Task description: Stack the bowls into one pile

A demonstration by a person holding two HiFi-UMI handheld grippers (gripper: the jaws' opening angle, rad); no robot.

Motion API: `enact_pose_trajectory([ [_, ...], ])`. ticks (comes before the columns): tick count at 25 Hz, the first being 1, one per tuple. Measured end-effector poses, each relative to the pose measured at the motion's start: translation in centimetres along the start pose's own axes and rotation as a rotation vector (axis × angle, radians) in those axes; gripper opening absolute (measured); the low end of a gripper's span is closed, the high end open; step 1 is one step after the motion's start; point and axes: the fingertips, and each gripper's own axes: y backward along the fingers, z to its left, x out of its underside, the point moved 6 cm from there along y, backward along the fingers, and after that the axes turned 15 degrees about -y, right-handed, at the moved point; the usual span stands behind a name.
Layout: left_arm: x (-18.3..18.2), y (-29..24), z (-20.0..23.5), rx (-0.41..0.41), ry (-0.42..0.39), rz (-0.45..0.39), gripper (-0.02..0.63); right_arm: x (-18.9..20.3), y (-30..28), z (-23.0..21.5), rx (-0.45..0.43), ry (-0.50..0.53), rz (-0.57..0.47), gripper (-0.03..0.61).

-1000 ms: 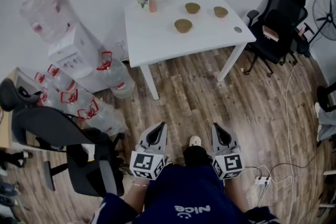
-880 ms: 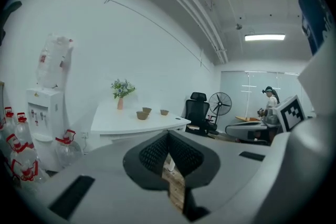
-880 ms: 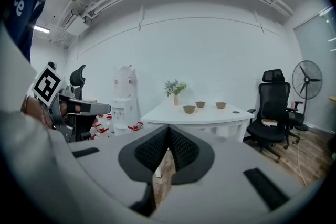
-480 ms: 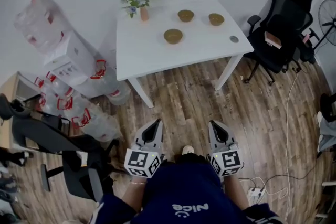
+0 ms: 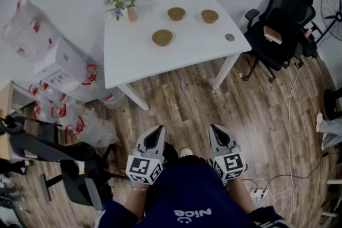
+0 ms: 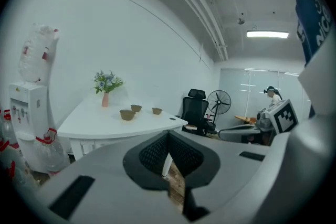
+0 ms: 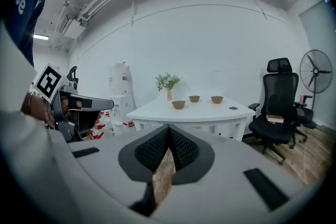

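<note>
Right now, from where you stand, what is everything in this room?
Round-cornered white table: one, white, ahead by the wall.
Small brown bowls: three, brown, apart on the table.
Pink vase of flowers: one, pink, table's far left corner.
Small grey disc: one, grey, near the table's right edge.
Black office chair: one, black, right of the table.
Dark swivel chair: one, dark, lower left.
Standing fan: one, black, far right.
White water dispenser: one, white, left of the table.
Clear water jugs: several, red handles, floor at left.
White power strip: one, white, floor at lower right.
Left hand-held gripper: one, grey, shut, empty.
Right hand-held gripper: one, grey, shut, empty.
</note>
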Motion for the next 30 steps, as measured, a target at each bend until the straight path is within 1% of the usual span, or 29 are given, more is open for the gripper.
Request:
enact_pose_trajectory([
  [5, 0.1, -2.5, 2.1, 0.01, 0.009, 0.003, 0.017, -0.4, -1.8, -0.4, 0.019, 0.0, 0.004, 0.021],
  [10, 0.1, -6.1, 4.9, 0.043, 0.011, -0.002, 0.017, -1.5, -4.7, -1.5, 0.067, -0.011, -0.006, 0.021],
  [16, -0.7, -12.0, 9.9, 0.093, 0.002, -0.009, 0.017, -4.1, -10.3, -2.3, 0.126, -0.014, -0.018, 0.021],
  [21, -1.8, -16.8, 15.0, 0.142, -0.016, -0.02, 0.017, -6.3, -16.5, -2.4, 0.159, -0.025, -0.024, 0.021],
  [25, -2.4, -19.6, 18.4, 0.17, -0.017, -0.026, 0.017, -8.0, -20.8, -1.8, 0.174, -0.011, -0.028, 0.021],
  [30, -2.8, -22.1, 21.2, 0.225, -0.034, -0.009, 0.017, -9.1, -24.4, -1.0, 0.195, -0.014, -0.034, 0.021],
])
